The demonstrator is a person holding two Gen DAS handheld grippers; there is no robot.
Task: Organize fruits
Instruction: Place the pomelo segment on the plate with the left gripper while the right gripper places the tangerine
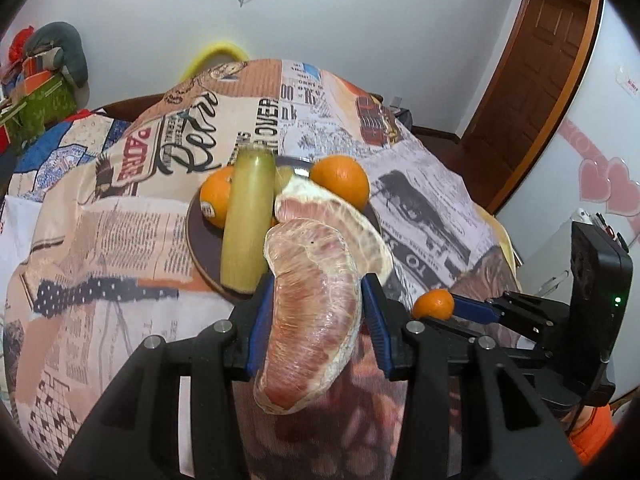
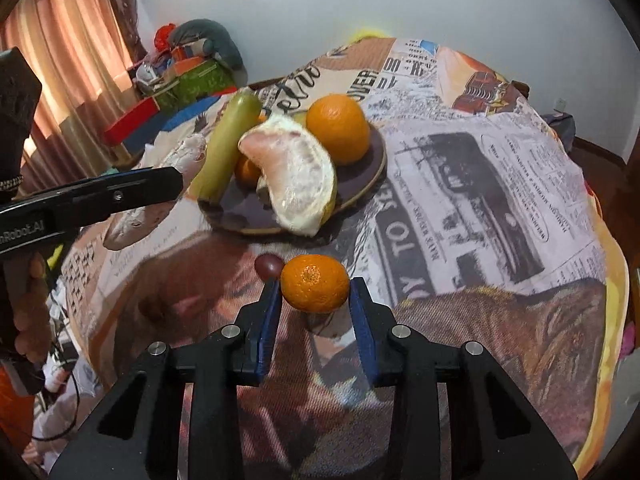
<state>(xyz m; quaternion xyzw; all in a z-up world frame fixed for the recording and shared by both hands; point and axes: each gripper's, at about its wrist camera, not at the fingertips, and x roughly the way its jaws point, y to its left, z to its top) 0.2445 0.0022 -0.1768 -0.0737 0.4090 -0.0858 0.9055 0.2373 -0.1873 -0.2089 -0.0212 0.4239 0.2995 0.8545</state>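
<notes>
My left gripper (image 1: 318, 280) is shut on a plastic-wrapped pomelo segment (image 1: 312, 320), held above the table just short of the dark round plate (image 1: 200, 248). The plate holds a green sugarcane stick (image 1: 248, 216), two oranges (image 1: 342, 182), and a peeled pomelo piece (image 1: 332, 216). My right gripper (image 2: 316, 292) is shut on a small mandarin (image 2: 315, 283) and holds it near the table in front of the plate (image 2: 360, 184). A dark red grape-like fruit (image 2: 269, 266) lies on the cloth just left of the mandarin. The right gripper also shows in the left wrist view (image 1: 452, 308).
The table has a newspaper-print cloth (image 2: 480, 184). Boxes and bags are piled at the far left (image 2: 180, 72). A wooden door (image 1: 532, 80) stands at the right. A curtain (image 2: 80, 40) hangs at the left.
</notes>
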